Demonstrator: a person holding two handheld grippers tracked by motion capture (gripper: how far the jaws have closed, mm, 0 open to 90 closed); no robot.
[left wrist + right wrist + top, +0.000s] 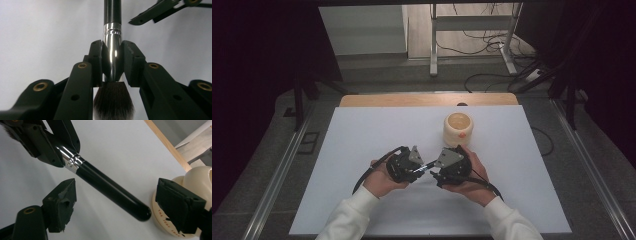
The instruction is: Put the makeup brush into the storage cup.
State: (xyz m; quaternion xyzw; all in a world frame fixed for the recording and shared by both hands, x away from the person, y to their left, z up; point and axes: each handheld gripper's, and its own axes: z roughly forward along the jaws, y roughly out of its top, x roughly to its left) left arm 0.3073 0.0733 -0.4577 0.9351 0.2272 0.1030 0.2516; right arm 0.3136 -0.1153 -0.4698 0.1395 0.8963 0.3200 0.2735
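Note:
A makeup brush (112, 11) with a black handle, silver ferrule and dark bristles is held level above the white table (362, 135). My left gripper (112, 57) is shut on its ferrule, bristles toward the camera. In the high view the left gripper (414, 169) and right gripper (434, 171) meet nose to nose at table centre, with the brush (425, 167) between them. My right gripper (120, 205) is open, its pads on either side of the brush handle (112, 187) with gaps on both sides. The left gripper (47, 142) shows at the upper left of the right gripper view.
A cream round cup (458, 128) with an orange spot stands just behind the right hand; in the right gripper view the cup (197, 177) sits behind the right jaw. The table's wooden far edge (427, 99) lies beyond it.

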